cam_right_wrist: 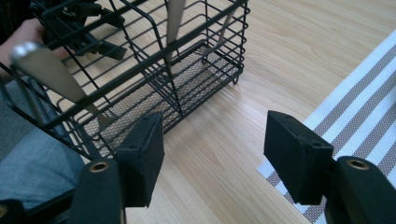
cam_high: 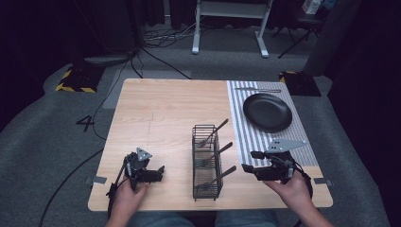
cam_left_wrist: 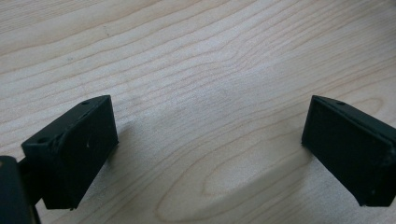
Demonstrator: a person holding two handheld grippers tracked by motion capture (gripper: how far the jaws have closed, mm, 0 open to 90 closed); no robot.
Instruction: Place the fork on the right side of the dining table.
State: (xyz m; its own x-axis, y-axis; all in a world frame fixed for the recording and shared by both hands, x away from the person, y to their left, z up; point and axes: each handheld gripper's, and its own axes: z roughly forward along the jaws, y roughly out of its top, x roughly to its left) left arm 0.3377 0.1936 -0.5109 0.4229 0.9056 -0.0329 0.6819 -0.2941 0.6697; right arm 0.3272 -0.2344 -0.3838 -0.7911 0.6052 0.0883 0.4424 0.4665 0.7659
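A black wire cutlery basket (cam_high: 207,161) stands upright at the front middle of the wooden table (cam_high: 165,109). It has three compartments, and a piece of metal cutlery (cam_high: 215,154) leans out of each. My left gripper (cam_high: 159,173) rests low on the table to the basket's left. It is open, with bare wood between its jaws (cam_left_wrist: 210,112). My right gripper (cam_high: 248,161) is to the basket's right and points at it. It is open too (cam_right_wrist: 215,123), a short way from the basket (cam_right_wrist: 163,70) and holding nothing. Cutlery handles (cam_right_wrist: 42,65) rise close by.
A striped placemat (cam_high: 265,132) lies at the right, with a black plate (cam_high: 267,111) on it and cutlery (cam_high: 257,90) beyond the plate. The mat's corner (cam_right_wrist: 359,112) lies under my right jaw. The table's front edge is close to both hands.
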